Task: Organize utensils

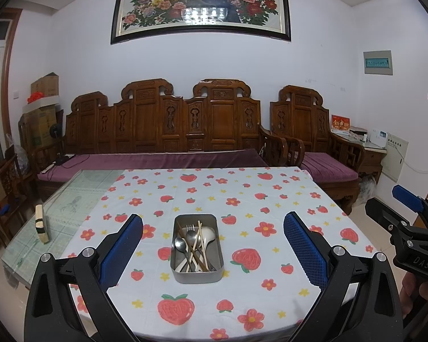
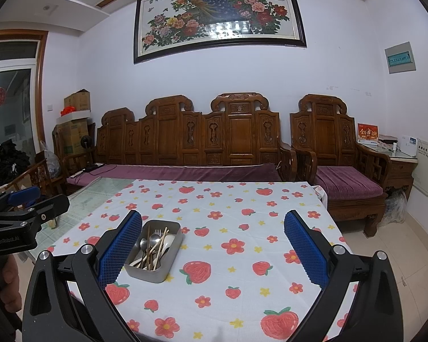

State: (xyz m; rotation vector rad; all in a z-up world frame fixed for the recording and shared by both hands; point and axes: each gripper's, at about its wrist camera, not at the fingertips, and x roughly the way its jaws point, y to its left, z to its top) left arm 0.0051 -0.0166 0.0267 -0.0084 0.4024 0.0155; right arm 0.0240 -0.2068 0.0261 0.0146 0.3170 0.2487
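From the left wrist camera, the left gripper hangs above the near edge of the table. Its two blue pads are spread wide apart and hold nothing. Between them, farther out on the tablecloth with red strawberries and flowers, sits a metal tin. The utensils are all piled inside it: two metal spoons, a fork, a white spoon and some chopsticks, lying across each other. Left of the cloth the glass tabletop is bare, and a small block wrapped with dark bands stands there near the edge. At the far right, the right gripper pokes in from the side, off the table's edge, with some fingers of a hand under it. From this side I cannot tell how far apart its fingers are. Behind the table is a long carved wooden bench with a purple cushion, and a big peacock painting hangs on the wall.

From the right wrist camera, the right gripper is also wide open and empty, above the near side of the table. The tin lies toward its left pad, partly hidden behind it. The left gripper shows at the left edge, held by a hand.
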